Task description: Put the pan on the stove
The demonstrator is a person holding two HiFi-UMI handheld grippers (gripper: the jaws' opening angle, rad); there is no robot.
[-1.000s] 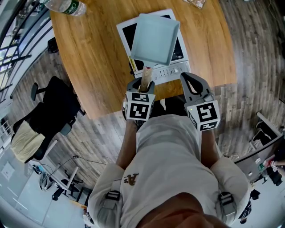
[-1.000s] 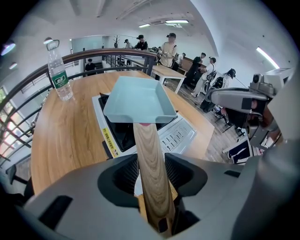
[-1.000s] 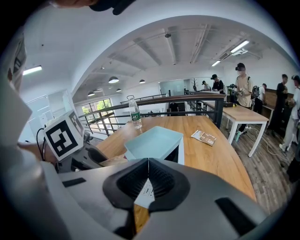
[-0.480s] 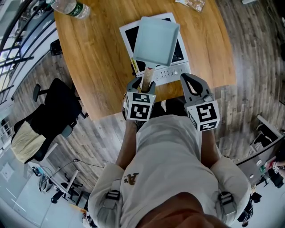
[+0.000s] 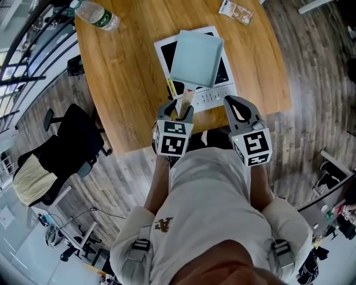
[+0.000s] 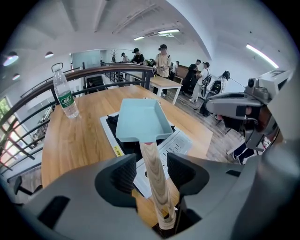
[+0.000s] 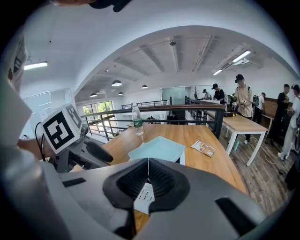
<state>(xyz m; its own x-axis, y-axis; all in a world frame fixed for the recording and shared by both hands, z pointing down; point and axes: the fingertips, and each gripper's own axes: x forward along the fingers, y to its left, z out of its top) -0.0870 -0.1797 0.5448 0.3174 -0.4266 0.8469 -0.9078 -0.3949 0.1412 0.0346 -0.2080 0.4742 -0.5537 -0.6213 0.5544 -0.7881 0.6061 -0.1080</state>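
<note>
Pan (image 5: 196, 58) sits on stove (image 5: 214, 97) | my left claw (image 5: 177, 109) just spread wide, handle (image 6: 152, 173) loose between | right claw (image 7: 148, 176) closed, empty | only pull-back left, I'd say

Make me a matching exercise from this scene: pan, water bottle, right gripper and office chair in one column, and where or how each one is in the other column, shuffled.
Things:
1 pan
2 water bottle
3 right gripper
4 office chair

Places or states:
A on the floor beside the table
B jaws together, nothing held
C on the stove
D near the table's far left corner

Pairs: 1-C, 2-D, 3-B, 4-A
</note>
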